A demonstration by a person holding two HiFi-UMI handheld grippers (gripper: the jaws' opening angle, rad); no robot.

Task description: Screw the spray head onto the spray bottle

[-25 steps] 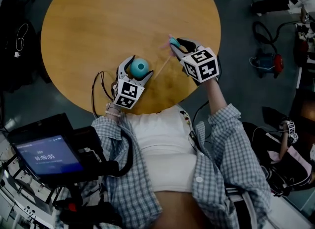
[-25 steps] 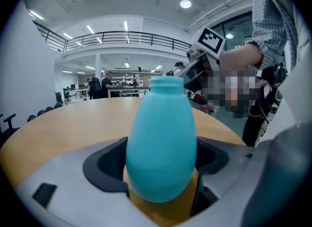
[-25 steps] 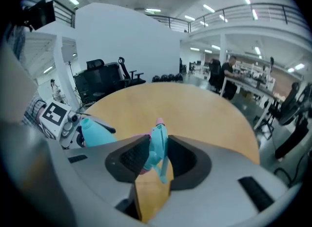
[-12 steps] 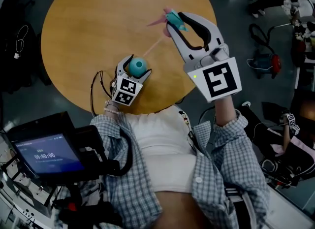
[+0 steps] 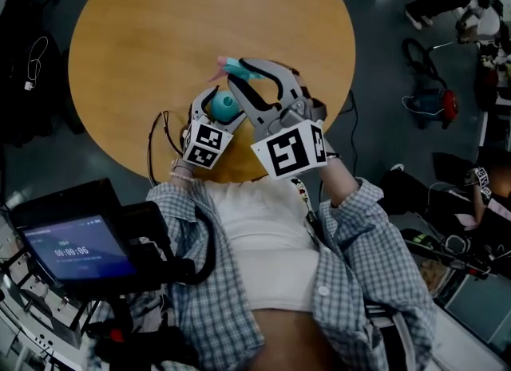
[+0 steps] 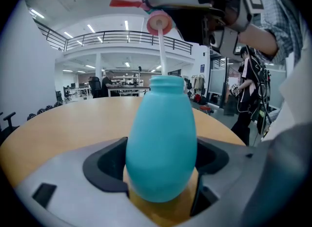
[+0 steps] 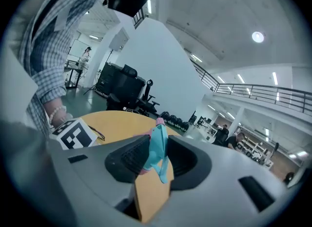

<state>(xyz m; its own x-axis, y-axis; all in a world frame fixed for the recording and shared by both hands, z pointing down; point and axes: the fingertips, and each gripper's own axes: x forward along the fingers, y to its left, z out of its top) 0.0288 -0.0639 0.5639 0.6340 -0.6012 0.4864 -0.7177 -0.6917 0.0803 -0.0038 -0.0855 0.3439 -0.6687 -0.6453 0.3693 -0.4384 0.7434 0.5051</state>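
Observation:
A teal spray bottle (image 6: 161,138) stands upright on the round wooden table (image 5: 136,34), near its front edge. My left gripper (image 5: 223,106) is shut on the bottle's belly. The spray head (image 7: 157,150), teal with a pink collar and trigger, sits between the jaws of my right gripper (image 5: 237,69), which is shut on it. In the left gripper view the spray head (image 6: 157,22) hangs just above the bottle, and its thin dip tube (image 6: 161,50) runs down to the open neck. The head is tilted and apart from the neck.
A cable loop (image 5: 160,142) lies at the table's front edge by my left hand. A screen on a stand (image 5: 76,250) is at the lower left. Cables and gear (image 5: 431,98) lie on the floor to the right. A person (image 6: 248,89) stands beyond the table.
My right gripper has swung left from the table's right side, rolling as it went, and now holds the spray head over the bottle. The left gripper and bottle have stayed put.

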